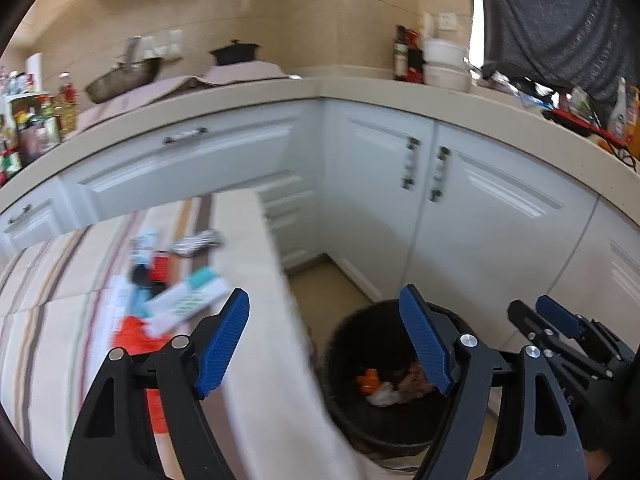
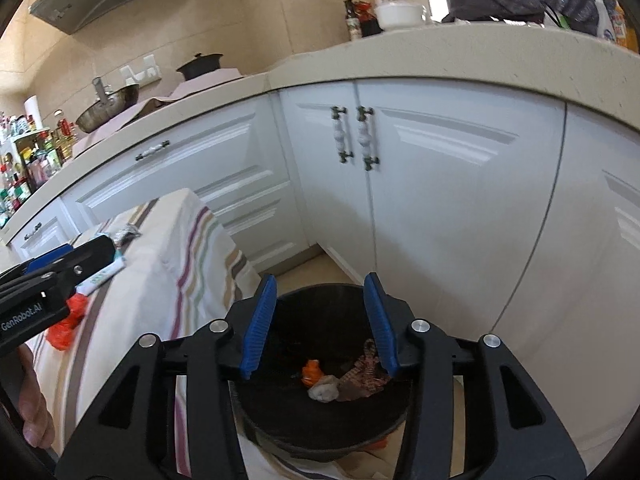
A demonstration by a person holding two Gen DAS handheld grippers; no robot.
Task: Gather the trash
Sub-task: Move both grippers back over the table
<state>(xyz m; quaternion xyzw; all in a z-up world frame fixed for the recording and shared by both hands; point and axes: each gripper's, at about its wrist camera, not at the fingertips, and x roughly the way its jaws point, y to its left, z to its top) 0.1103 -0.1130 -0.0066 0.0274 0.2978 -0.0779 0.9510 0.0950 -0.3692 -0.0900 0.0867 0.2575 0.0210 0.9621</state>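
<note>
- "GenRobot.AI" is printed in white on the left gripper (image 2: pixel 60 264) body, seen from the right wrist.
- Left gripper jaws spread wide, nothing between them; right gripper (image 2: pixel 320 320) jaws parted and empty above the black bin (image 2: pixel 320 432).
- Trash in the bin — an orange scrap (image 2: pixel 311 372), a white wad, a brownish wrapper.
- More packets (image 1: pixel 180 300) lie on the striped tablecloth (image 2: pixel 168 280) — blurred, their print unreadable.

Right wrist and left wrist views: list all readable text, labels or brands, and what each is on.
"GenRobot.AI": on the body of the left gripper, seen in the right wrist view.
White and teal box on the striped tablecloth: print too blurred to read.
Bottles and jars on the counter: labels too small to read.
</note>
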